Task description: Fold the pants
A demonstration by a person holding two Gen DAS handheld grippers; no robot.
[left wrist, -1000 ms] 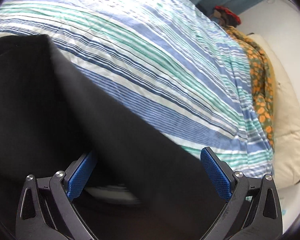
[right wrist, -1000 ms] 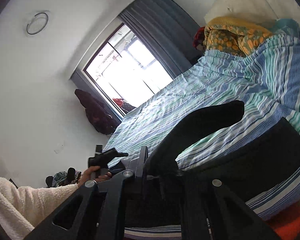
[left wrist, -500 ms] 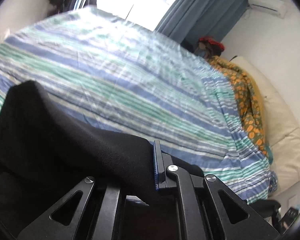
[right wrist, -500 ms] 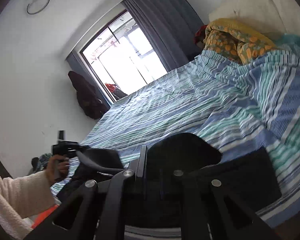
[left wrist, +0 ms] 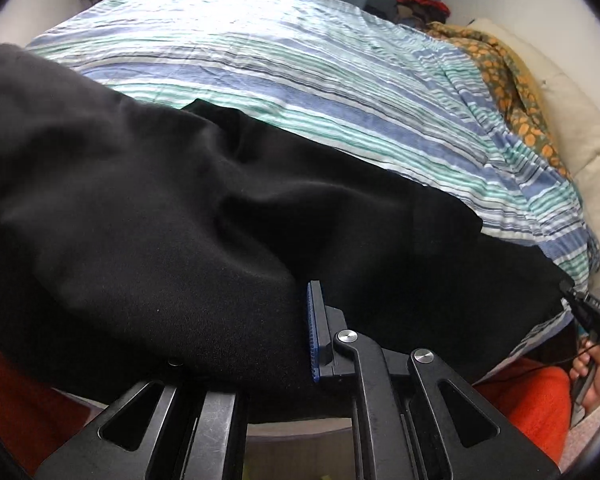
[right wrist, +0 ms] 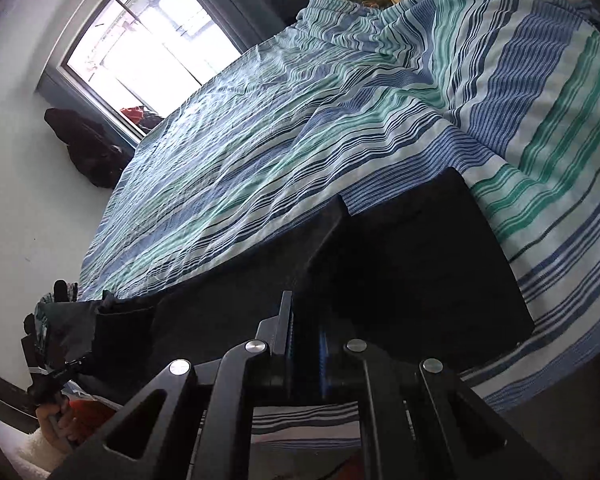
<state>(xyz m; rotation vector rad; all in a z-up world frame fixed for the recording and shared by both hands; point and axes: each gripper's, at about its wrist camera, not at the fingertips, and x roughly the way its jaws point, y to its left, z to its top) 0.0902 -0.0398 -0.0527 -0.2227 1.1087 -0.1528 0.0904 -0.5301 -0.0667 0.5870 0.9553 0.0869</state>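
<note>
The black pants lie along the near edge of the striped bed. My left gripper is shut on a bunched fold of the pants; cloth hides its left finger, and its blue pad shows. In the right wrist view the pants stretch along the bed edge, with a folded flap at the right. My right gripper is shut on the pants' near edge. The other gripper and hand show far left in the right wrist view.
The blue, green and white striped sheet covers the bed. An orange-patterned blanket and a cream pillow lie at the head. A window stands beyond the bed. Orange floor shows below the bed edge.
The left gripper has shut on the pants and both grippers have lowered the cloth toward the bed. The raised loop of cloth now lies flatter along the bed edge.
</note>
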